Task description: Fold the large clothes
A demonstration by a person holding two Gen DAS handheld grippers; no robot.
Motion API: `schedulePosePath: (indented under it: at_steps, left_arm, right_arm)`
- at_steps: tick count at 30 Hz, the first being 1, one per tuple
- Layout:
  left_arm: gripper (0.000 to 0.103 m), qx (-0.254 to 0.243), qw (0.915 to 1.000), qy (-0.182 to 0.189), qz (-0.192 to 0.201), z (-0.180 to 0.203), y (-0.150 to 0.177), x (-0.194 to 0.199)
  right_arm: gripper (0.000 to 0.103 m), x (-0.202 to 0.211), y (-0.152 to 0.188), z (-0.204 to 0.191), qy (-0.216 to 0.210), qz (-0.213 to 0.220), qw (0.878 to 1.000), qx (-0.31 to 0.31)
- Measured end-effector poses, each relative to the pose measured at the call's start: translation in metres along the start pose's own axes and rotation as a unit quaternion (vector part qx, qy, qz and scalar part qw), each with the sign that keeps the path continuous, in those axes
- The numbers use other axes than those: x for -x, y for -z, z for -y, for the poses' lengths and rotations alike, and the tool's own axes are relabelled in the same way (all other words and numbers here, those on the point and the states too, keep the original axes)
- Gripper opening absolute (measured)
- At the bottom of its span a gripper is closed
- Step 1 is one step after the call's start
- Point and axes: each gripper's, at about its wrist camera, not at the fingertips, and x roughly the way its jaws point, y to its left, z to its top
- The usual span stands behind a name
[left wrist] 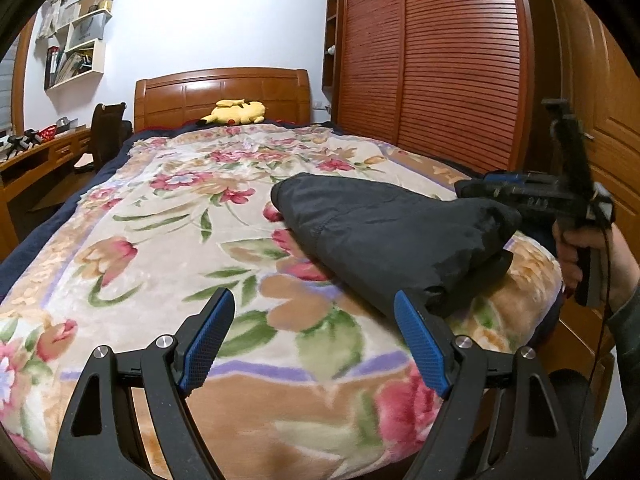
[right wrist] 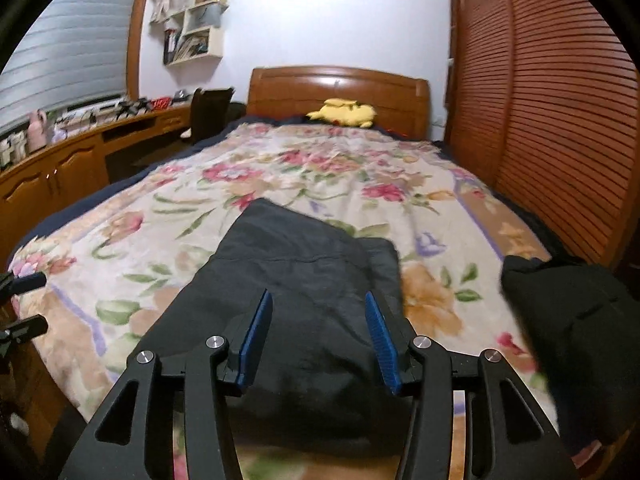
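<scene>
The left gripper [left wrist: 316, 332] has its jaws wide apart, holding nothing, above the floral blanket [left wrist: 168, 232], with the right blue pad just beside the folded dark garment [left wrist: 384, 232]. The right gripper [right wrist: 318, 336] hovers over that garment, jaws also apart and empty. A second dark bundle [right wrist: 576, 332] lies near the bed's right edge. Beyond: a yellow plush toy [left wrist: 236, 112], wooden headboard [left wrist: 222, 92], slatted wardrobe doors [left wrist: 432, 60], wall shelves [right wrist: 192, 24]. No writing is legible.

Dark padded garment [right wrist: 304, 280] folded into thick, compact bundle, lying flat on floral blanket [right wrist: 168, 216] near foot edge.
</scene>
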Motion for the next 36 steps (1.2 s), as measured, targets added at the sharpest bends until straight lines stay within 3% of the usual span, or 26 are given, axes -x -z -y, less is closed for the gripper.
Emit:
schedulePosePath:
  at_steps: [6, 13, 22, 36]
  left_arm:
    - [0.083, 0.01, 0.9999, -0.005, 0.005, -0.011, 0.0, 0.007]
    - [0.083, 0.015, 0.9998, -0.015, 0.0, -0.023, 0.001, 0.007]
    - [0.083, 0.019, 0.9997, -0.011, -0.006, -0.028, -0.001, -0.007]
    - [0.083, 0.007, 0.9993, 0.008, -0.035, -0.016, -0.016, -0.069]
  right_arm:
    - [0.05, -0.036, 0.005, 0.0, -0.006, -0.053, 0.998, 0.014]
    - [0.05, -0.071, 0.034, 0.008, 0.002, -0.113, 0.993, 0.026]
    - [0.049, -0.081, 0.039, 0.013, 0.005, -0.09, 0.996, 0.017]
    - [0.05, -0.071, 0.063, 0.011, -0.012, -0.073, 0.997, 0.021]
